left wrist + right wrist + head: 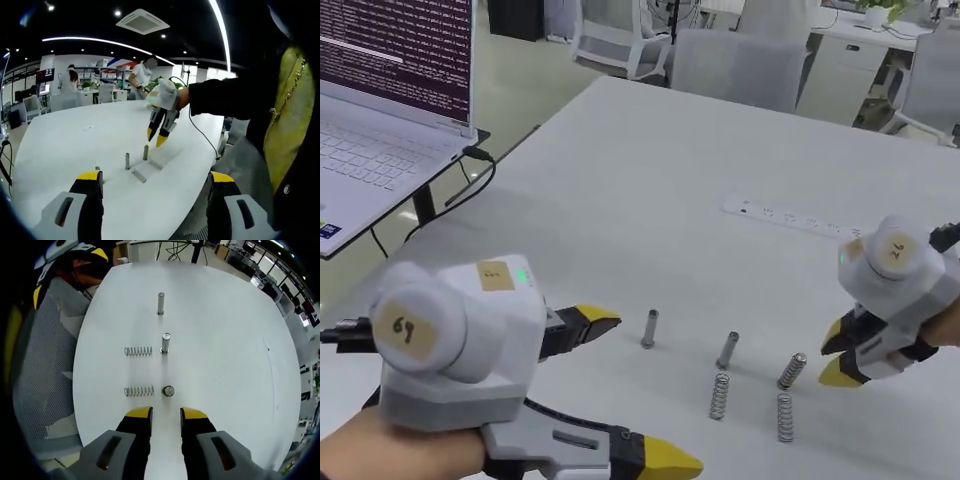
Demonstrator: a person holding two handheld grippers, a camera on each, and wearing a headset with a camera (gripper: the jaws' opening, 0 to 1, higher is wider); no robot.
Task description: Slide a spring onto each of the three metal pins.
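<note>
Three metal pins stand upright on the white table [650, 170], in a row running left to right: the left pin [649, 328], the middle pin [727, 350] and the right pin [792, 370]. The right pin looks to have a spring coiled around it. The other two pins are bare. Two springs lie flat on the near side of the row and touch no pin. The first loose spring [719, 395] is just in front of the middle pin and the second loose spring [785, 416] just in front of the right pin. The left gripper [635, 390] is at the near left and points toward the pins, its jaws spread wide with nothing between them. The right gripper [838, 355] hangs just to the right of the right pin with its tips pointing down, the jaws parted by a narrow gap and holding nothing. A laptop [380, 100] sits at the far left, and a power strip [790, 217] lies farther back on the right.
</note>
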